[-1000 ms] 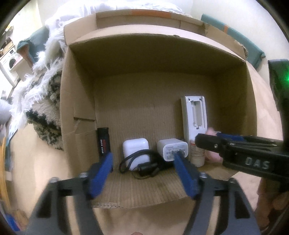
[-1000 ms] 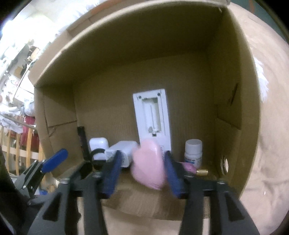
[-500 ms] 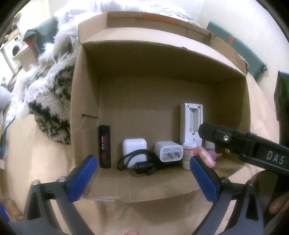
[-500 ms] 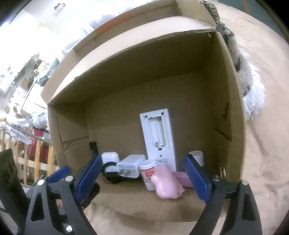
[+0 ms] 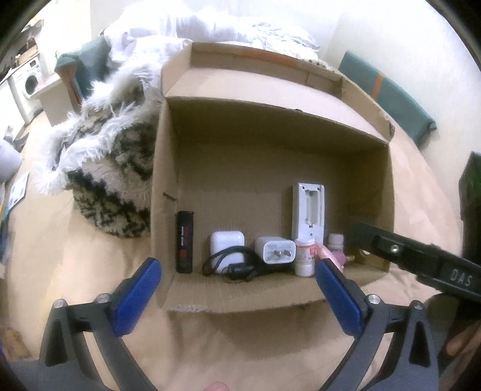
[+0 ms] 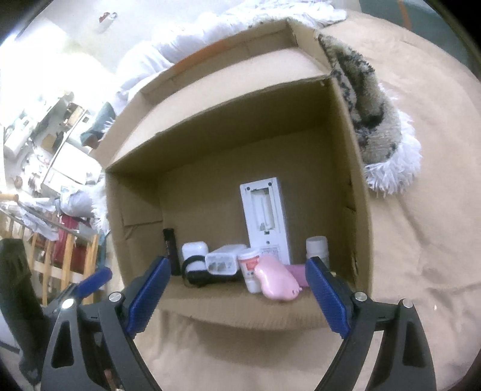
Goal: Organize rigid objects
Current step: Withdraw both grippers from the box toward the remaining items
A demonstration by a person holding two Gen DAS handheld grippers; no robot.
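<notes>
An open cardboard box holds a row of small items along its near wall. From the left stand a black lighter, a white case with a black cord, a white charger plug, a small white bottle, a pink device and a white remote with its battery bay bare. My left gripper hovers open and empty above the box's near edge. My right gripper is open and empty too.
A second white bottle stands near the box's right wall. A shaggy black-and-white throw lies against the box on the tan cover. White bedding is piled behind. The right tool's black body crosses the left wrist view.
Both grippers opened wide and drew back and up from the box. The right one let go of the pink device, which now lies in the row; the plug sits free below the left one.
</notes>
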